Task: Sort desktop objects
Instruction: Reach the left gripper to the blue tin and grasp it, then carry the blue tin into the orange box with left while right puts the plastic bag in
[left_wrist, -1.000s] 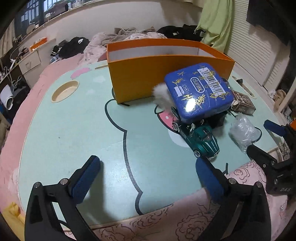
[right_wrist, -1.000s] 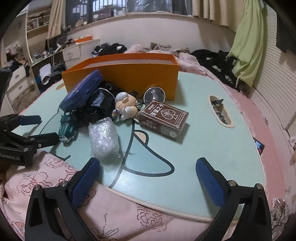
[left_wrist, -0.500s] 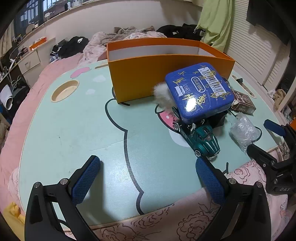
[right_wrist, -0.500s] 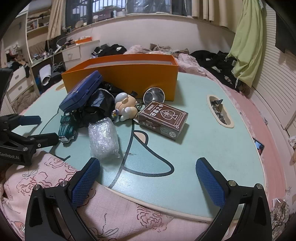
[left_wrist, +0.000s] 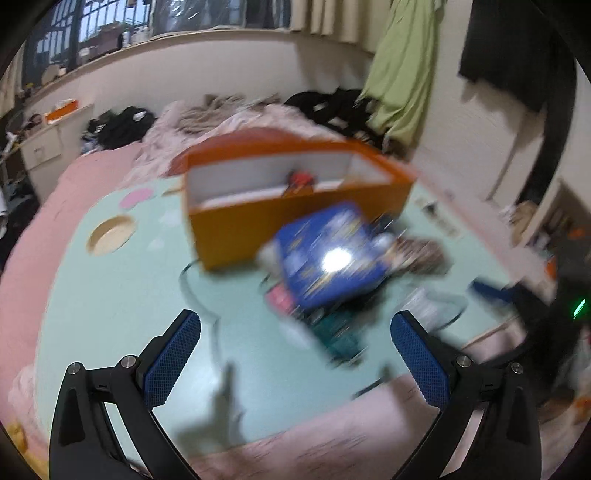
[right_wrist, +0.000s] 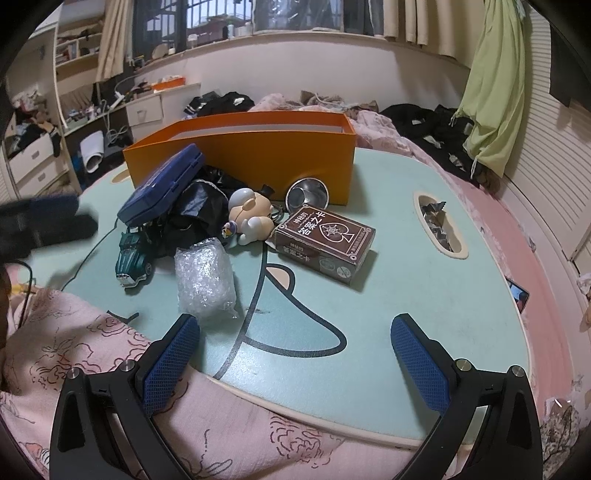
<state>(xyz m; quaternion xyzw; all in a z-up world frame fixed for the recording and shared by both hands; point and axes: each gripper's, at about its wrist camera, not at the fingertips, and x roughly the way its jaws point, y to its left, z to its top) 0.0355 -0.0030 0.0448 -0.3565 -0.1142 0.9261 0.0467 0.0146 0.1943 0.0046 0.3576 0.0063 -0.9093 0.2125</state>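
Note:
An orange box (right_wrist: 258, 162) stands open at the back of the mint table (right_wrist: 388, 266). In front of it lie a blue tin (right_wrist: 162, 190), a green toy car (right_wrist: 133, 258), a bubble-wrap bundle (right_wrist: 205, 280), a small pig figure (right_wrist: 251, 216), a metal cup (right_wrist: 306, 192) and a brown card box (right_wrist: 325, 240). My right gripper (right_wrist: 295, 354) is open and empty above the table's near edge. My left gripper (left_wrist: 295, 350) is open and empty, raised above the table before the blurred blue tin (left_wrist: 328, 258) and orange box (left_wrist: 295, 206). It also shows blurred in the right wrist view (right_wrist: 44, 221).
A pink floral cloth (right_wrist: 110, 387) covers the near edge. The table has a slot with wrappers (right_wrist: 439, 229) on the right and a round hole (left_wrist: 110, 234) on the left. Clothes (right_wrist: 436, 129) lie behind the table. A small red item (left_wrist: 301, 181) sits in the orange box.
My left gripper has risen and tilted up fast, so its view is blurred and now looks into the orange box. My right gripper has hardly moved. Both stay open.

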